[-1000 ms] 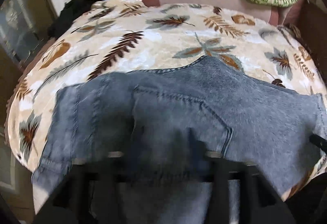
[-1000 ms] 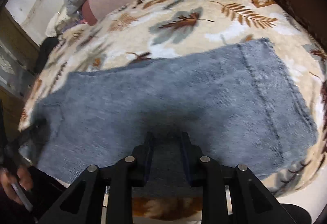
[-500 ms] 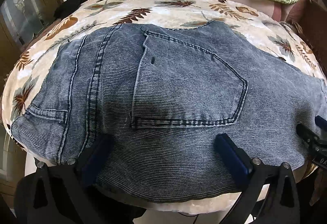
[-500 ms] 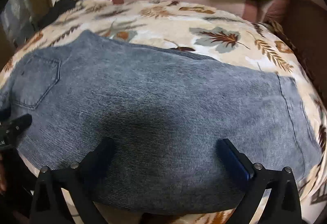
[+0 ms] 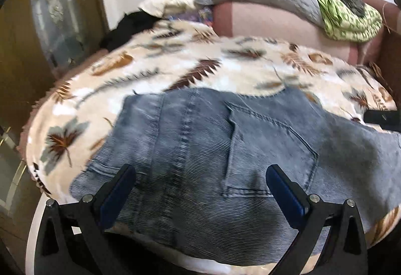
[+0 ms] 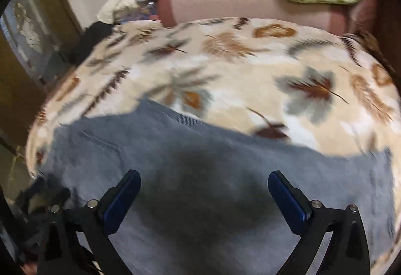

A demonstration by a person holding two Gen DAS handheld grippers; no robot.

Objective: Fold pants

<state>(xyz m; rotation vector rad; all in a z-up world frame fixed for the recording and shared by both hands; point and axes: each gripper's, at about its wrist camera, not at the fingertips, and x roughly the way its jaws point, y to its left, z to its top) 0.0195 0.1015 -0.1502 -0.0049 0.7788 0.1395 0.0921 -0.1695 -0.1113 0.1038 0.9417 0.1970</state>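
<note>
Only the left wrist view shows the back pocket and seams of the jeans, which lie flat on the leaf-print blanket of the bed; the right wrist view shows plain denim. Both the left claw and right claw hover spread wide above the cloth, gripping nothing.
</note>
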